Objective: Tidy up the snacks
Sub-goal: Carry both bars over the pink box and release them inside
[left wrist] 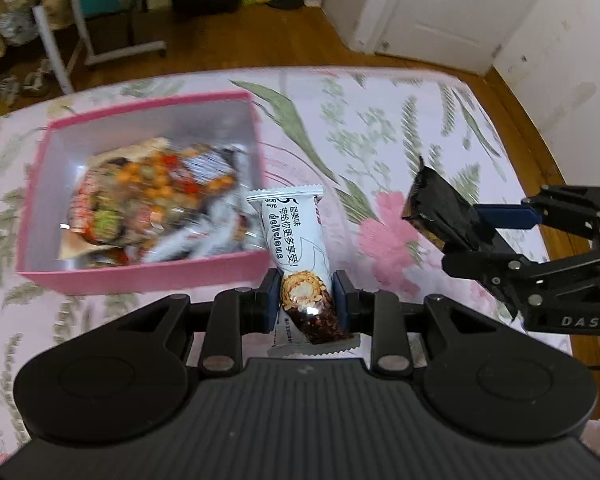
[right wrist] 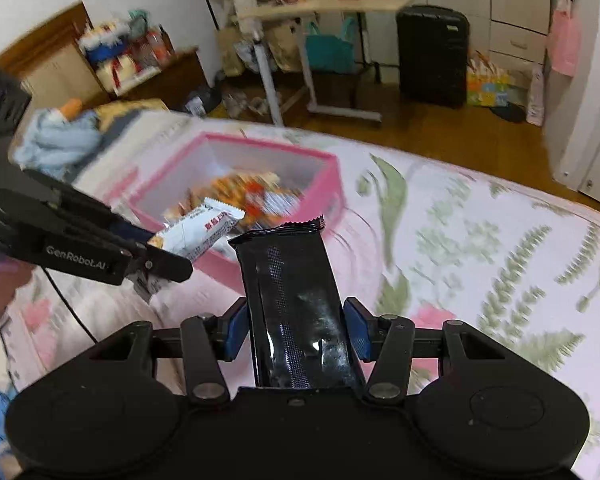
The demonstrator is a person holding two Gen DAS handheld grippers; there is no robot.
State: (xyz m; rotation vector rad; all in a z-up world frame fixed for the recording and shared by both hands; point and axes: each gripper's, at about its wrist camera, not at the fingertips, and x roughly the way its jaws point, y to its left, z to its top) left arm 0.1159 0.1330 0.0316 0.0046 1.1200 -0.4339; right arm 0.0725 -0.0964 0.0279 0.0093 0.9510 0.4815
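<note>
Firstly, left wrist view: we saw left gripper (left wrist: 307, 295) clamped on white snack bar (left wrist: 296, 248), just beside pink box (left wrist: 148, 276) of snacks on floral bedspread (left wrist: 380, 120); right gripper (left wrist: 460, 236) nearby, gripping black packet (left wrist: 436, 204).

Right wrist view: right gripper (right wrist: 298, 330) pinched black packet (right wrist: 296, 300), near pink box (right wrist: 324, 184); left gripper (right wrist: 156, 248) held white bar (right wrist: 198, 236) over box's near edge.

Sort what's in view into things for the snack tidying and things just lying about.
For the job:
white bar, in left gripper
black packet, in right gripper
pink box with snacks already inside

Lying about:
suitcase
rolling table
blue cloth
</note>
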